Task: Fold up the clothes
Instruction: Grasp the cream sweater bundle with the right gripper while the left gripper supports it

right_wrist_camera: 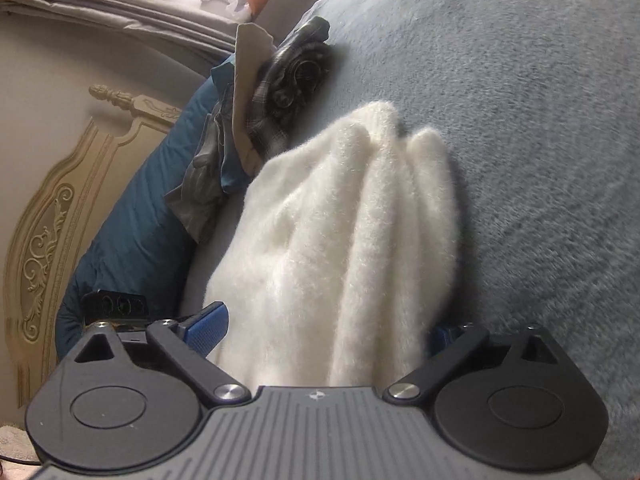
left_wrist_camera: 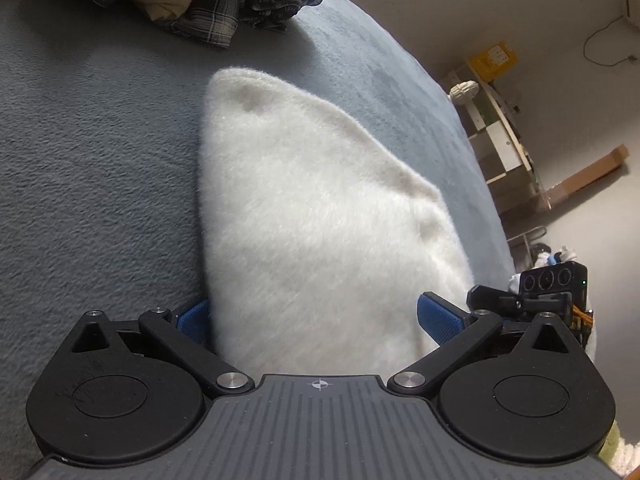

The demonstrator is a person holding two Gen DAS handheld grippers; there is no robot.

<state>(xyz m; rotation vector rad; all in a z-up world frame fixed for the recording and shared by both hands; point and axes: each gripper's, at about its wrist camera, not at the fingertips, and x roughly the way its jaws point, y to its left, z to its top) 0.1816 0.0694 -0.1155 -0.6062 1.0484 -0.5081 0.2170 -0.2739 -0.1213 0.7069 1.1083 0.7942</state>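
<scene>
Left claw, right claw: both spread wide, fuzzy white sweater bunched between fingers. Grey-blue bed blanket: bare around sweater. Plaid shirt pile: far edge.

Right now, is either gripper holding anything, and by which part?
Both jaws stand wide around the white fuzzy garment. Left gripper and right gripper straddle its near edge; a real clamp cannot be told.
</scene>
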